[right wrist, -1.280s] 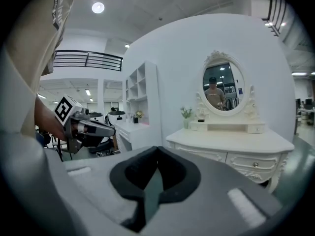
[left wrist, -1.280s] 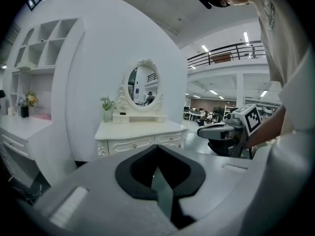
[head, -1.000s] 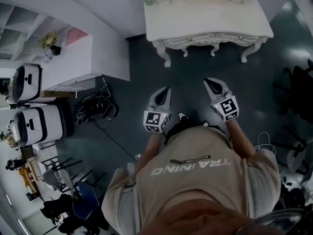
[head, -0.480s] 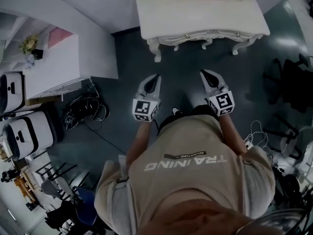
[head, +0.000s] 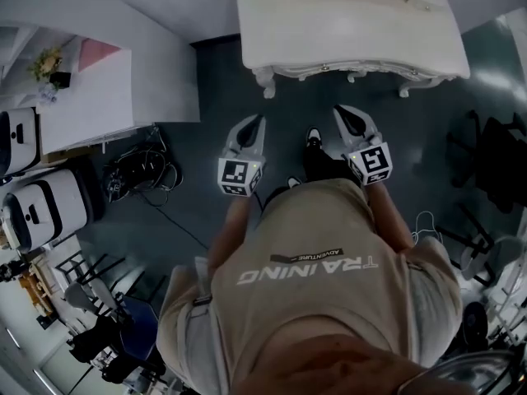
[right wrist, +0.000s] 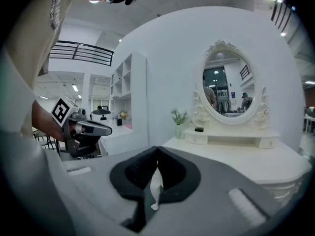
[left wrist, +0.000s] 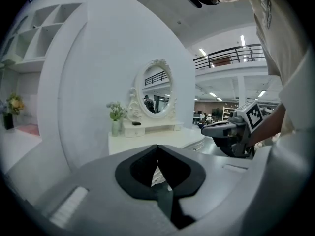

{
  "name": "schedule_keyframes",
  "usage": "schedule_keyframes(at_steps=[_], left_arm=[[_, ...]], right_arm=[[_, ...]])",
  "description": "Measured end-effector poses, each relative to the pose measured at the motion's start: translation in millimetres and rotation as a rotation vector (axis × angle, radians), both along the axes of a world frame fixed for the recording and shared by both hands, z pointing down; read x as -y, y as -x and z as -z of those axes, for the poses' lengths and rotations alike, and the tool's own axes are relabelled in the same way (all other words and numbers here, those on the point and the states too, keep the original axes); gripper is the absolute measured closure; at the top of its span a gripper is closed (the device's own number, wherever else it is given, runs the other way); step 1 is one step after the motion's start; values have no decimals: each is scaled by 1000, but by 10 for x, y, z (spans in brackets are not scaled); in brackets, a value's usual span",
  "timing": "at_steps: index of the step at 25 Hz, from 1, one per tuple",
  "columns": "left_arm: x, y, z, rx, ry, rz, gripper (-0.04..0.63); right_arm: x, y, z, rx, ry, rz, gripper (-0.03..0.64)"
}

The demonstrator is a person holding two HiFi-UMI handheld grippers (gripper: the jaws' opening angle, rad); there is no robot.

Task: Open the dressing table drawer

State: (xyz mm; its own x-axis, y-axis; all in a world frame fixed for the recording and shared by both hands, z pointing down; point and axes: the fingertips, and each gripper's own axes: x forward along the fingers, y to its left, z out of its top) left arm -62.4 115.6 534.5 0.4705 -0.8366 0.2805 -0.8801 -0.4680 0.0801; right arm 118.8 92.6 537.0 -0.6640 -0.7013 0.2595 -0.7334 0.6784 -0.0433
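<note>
Across the dark floor (head: 206, 138) the person has walked closer over the last second, and the dressing table (head: 346, 23) now sits nearer the two grippers than it did. The approach is nearly done, I'd say, but nothing touches the furniture yet.

The left gripper (head: 257, 124) and the right gripper (head: 345, 115) are both held out in front, side by side, pointing at the table's front. Each has its jaws pressed together with nothing between them, so one pair must part before it can take a knob.

The drawer (head: 329, 68) is shut, tucked under the front edge of the counter (right wrist: 236, 156) and seen almost edge-on from above.

An oval mirror (right wrist: 229, 85) and a vase of flowers (right wrist: 178, 124) stand at the back of the counter. Cables (head: 140, 175) lie by a white cabinet (head: 82, 97) to the left and black chairs (head: 494, 155) stand to the right, all well off the path. Only the person's own shoe (head: 315, 142) is between grippers and table.
</note>
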Motion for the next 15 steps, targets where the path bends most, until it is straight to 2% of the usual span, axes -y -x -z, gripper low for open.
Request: schedule_keyframes(at_steps=[4,9,15], left_arm=[[425,57,205,38,-11,75,588],[1064,-95,372,46,-30,101,588],[1406,-134,312,10,6,145,588]], right_arm=[[642,46,82,29,-25,58,614],[1417,-42,159,50,-55,95,614],[1811,-36,-77,39,-8,127,614]])
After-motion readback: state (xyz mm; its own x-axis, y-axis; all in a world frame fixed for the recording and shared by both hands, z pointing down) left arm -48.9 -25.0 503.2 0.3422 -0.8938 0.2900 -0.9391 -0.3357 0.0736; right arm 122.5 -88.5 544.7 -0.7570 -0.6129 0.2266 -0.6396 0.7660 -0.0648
